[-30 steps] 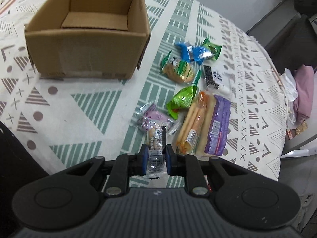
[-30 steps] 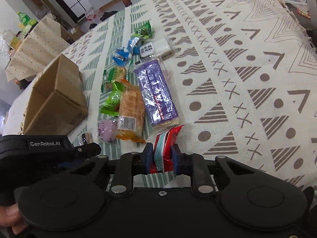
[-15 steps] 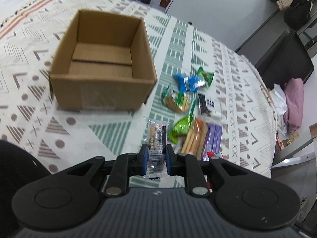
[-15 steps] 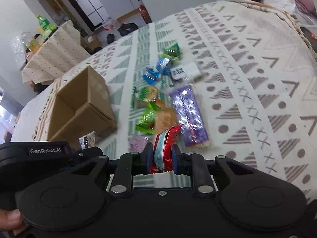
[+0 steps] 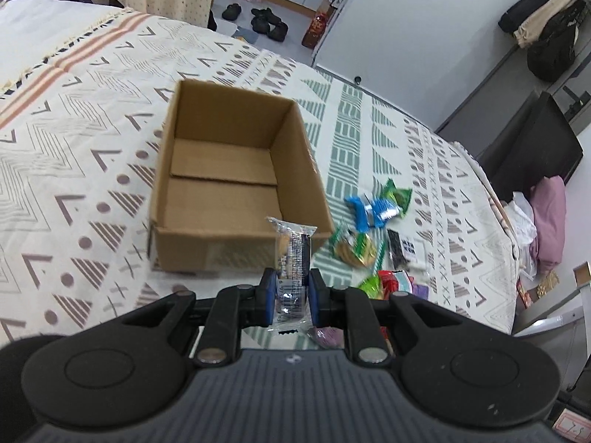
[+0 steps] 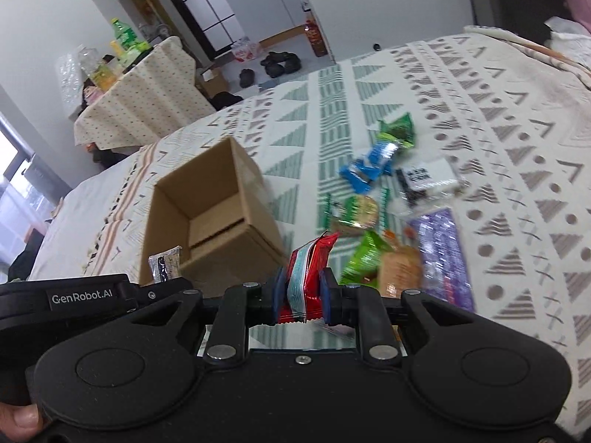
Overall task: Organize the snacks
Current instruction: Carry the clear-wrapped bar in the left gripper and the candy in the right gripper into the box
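Left gripper [image 5: 290, 297] is clamped on a clear-wrapped cookie pack [image 5: 293, 254], held up in front of the cardboard box [image 5: 207, 241] near wall. Right gripper [image 6: 303, 295] is clamped on a red snack packet [image 6: 308, 275]. Box is open-topped on the patterned cloth [image 5: 92, 110]; loose snacks [image 6: 384, 199] are piled just beside it.

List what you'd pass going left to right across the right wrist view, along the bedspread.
Clear packet → cardboard box → red packet → light green packet → purple pack
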{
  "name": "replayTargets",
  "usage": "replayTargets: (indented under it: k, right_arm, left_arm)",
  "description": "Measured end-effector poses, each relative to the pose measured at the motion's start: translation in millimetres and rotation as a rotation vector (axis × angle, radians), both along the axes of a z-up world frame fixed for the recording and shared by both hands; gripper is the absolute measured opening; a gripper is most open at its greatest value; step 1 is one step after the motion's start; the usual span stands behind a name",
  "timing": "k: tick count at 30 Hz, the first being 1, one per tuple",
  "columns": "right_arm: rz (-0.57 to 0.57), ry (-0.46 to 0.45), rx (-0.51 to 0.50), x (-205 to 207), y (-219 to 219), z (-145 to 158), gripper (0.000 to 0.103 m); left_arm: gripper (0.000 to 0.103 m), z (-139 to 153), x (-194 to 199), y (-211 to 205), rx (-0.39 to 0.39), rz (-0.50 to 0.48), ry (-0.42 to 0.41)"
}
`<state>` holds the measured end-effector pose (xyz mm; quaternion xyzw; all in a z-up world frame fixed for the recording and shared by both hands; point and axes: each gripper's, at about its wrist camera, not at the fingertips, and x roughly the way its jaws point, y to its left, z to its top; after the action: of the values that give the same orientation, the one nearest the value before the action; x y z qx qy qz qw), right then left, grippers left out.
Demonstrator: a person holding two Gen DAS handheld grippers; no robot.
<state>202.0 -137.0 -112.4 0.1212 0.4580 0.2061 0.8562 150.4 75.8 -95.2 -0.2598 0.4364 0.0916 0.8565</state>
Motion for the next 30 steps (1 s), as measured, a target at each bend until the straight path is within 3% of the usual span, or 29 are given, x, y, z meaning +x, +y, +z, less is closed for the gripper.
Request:
replayTargets:
  k: [13,23,30]
  right_arm:
    - [0.056,-0.048,0.033,25.2,56.0,12.7,0.02]
    - [0.091,-0.048,0.047,43.6,90.1,14.5,0.02]
    - [0.102,-0.039,0.055,50.2,102.9,12.1,0.02]
  left_arm:
    - [0.017,-1.6,18.5,52.3,0.023,0.073,-0.044]
    - [0.017,-25.0,33.2,77.9,-0.052,0.116,-0.016]
    - [0.018,-45.7,42.2,83.6,-0.067,0.115,0.058]
